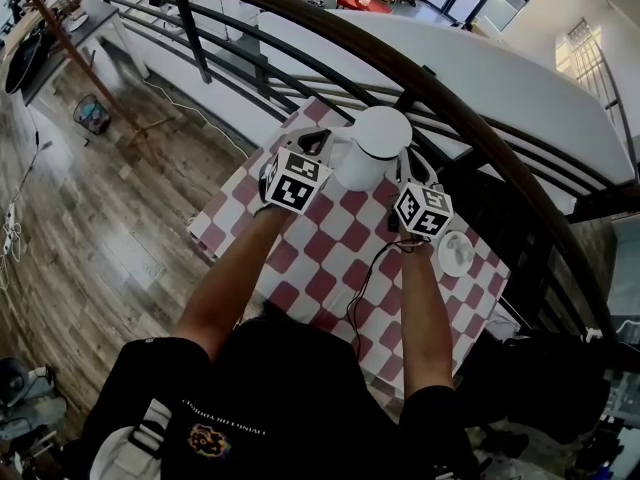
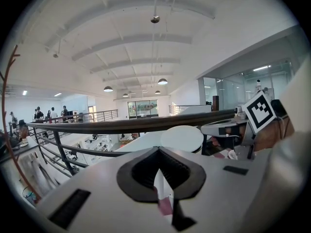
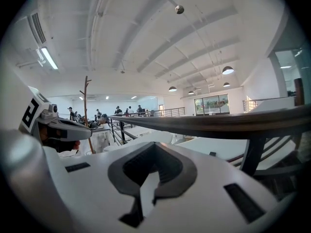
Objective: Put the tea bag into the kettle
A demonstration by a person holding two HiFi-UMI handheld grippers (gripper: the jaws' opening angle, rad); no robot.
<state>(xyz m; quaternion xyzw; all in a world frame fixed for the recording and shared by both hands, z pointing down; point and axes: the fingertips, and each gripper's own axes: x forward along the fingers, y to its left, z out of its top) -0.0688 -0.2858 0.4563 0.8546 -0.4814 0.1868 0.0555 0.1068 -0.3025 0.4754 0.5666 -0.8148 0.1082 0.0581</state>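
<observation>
The white kettle (image 1: 370, 148) stands with its lid on at the far side of the red-and-white checked table (image 1: 330, 268). My left gripper (image 1: 316, 148) is just left of the kettle. My right gripper (image 1: 408, 173) is just right of it. Both point at the kettle, and I cannot tell whether either touches it. In the left gripper view the jaws (image 2: 159, 152) are shut and empty, with the kettle lid (image 2: 182, 139) right behind them and the right gripper (image 2: 228, 129) beyond. The right gripper view shows its jaws (image 3: 154, 148) shut and empty too. I cannot make out a tea bag.
A small white round dish (image 1: 455, 253) lies on the cloth near my right hand, and a black cable (image 1: 365, 278) runs across the table. A dark curved railing (image 1: 330, 38) runs close behind the table. Wooden floor (image 1: 90, 228) lies to the left.
</observation>
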